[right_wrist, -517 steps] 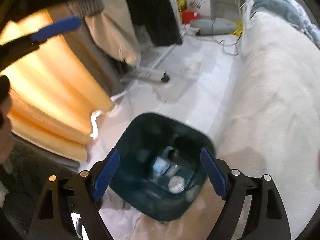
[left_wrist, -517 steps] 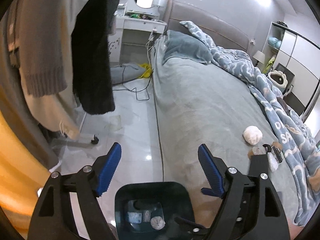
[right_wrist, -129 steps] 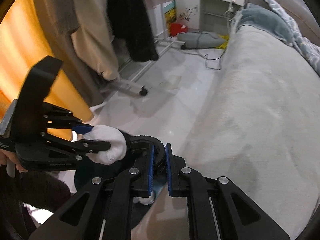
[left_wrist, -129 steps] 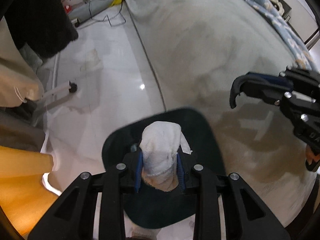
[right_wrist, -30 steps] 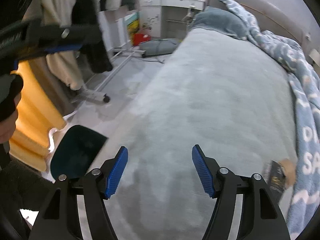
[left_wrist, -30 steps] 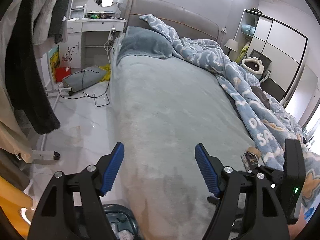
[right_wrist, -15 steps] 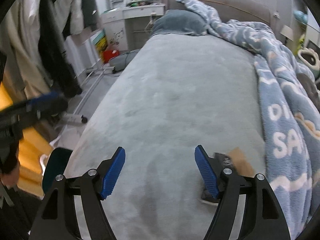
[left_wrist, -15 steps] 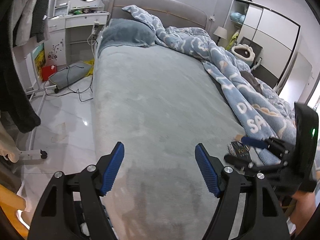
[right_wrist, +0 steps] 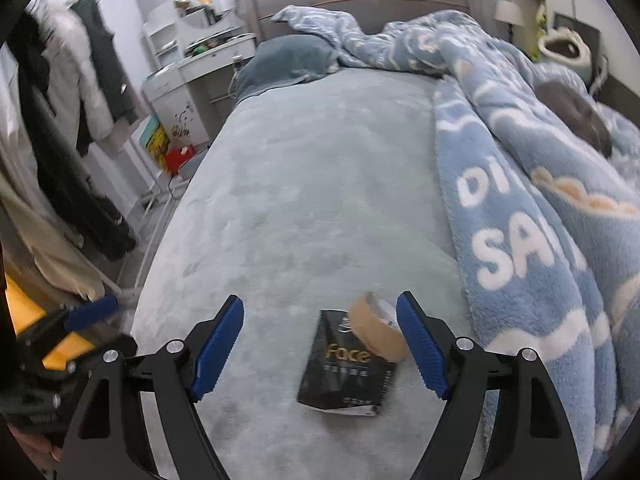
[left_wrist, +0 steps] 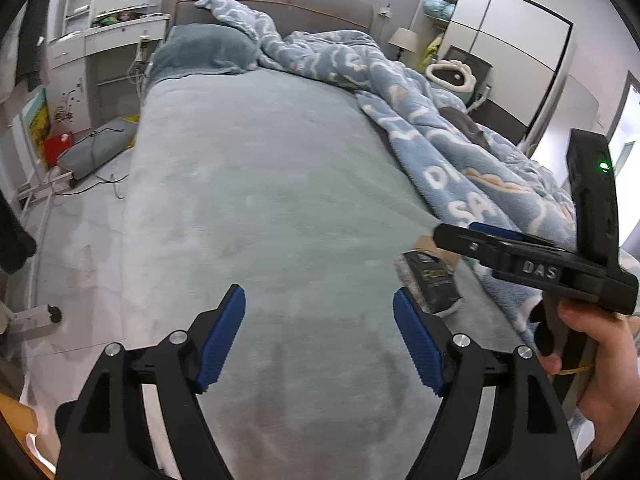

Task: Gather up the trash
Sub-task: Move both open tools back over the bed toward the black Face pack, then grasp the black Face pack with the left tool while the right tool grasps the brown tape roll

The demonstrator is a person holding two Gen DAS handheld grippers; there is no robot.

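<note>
A black packet printed "Face" lies flat on the grey-green bed cover, and a brown tape roll rests on its upper right corner. My right gripper is open and empty, hovering just above and around them. In the left wrist view the packet and the roll lie right of centre under the right gripper. My left gripper is open and empty over the bed, left of the packet.
A blue blanket is bunched along the bed's right side, next to the trash. A clothes rack with hanging coats, a white desk and a floor cushion stand to the left of the bed.
Both grippers have swung away from the bin and up over the bed. The right gripper has moved forward so the packet and tape roll now lie between its open fingers.
</note>
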